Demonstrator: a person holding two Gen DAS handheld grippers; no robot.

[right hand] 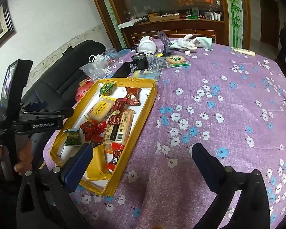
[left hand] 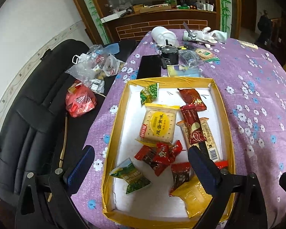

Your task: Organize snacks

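The right claw (right hand: 143, 164) stands wide apart and holds nothing; between its pads shows only the purple flowered cloth of the surface (right hand: 228, 99), with the tray (right hand: 141, 122) just left of it. Its left pad (right hand: 80, 164) overlaps the tray's near end in the picture; whether it touches cannot be told.

The left claw (left hand: 141, 168) is also spread wide and grips nothing. It hangs over the near end of the tray (left hand: 114, 133), its right pad (left hand: 204, 164) in front of the snacks there and its left pad (left hand: 82, 164) outside the tray's left wall. A hand (right hand: 22, 152) holds this tool at the left edge of the right view.

The snacks lie loose in the one yellow-walled, white-floored tray, near the surface's left edge. Counted in the left view: two green packs (left hand: 149, 93), far left and near left; one square yellow cracker pack (left hand: 159, 125) in the middle; one long beige bar (left hand: 209, 137) on the right; two dark red packs (left hand: 192, 98) at the far right; one yellow pack (left hand: 194, 198) at the near end. The small red candies (left hand: 162, 154) overlap in a cluster, so their count is unsure.
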